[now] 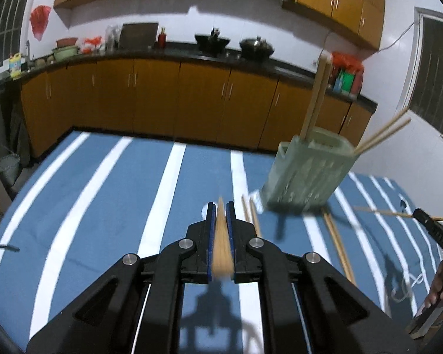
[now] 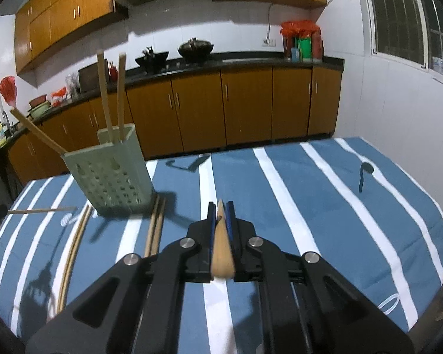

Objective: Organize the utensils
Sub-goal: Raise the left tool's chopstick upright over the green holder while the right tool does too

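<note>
Both my left gripper [image 1: 221, 211] and right gripper [image 2: 221, 211] clamp what look like chopsticks [image 1: 220, 244]; I should tip each upright over the far green holder [image 2: 115, 168] before releasing.

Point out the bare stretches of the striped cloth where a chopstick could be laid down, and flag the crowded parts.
Free: the striped cloth left of the green holder, out to its far edge; also the wide stretch between the right gripper and the black ladle. Crowded: around the holder's base, where loose chopsticks lie on both sides.
</note>
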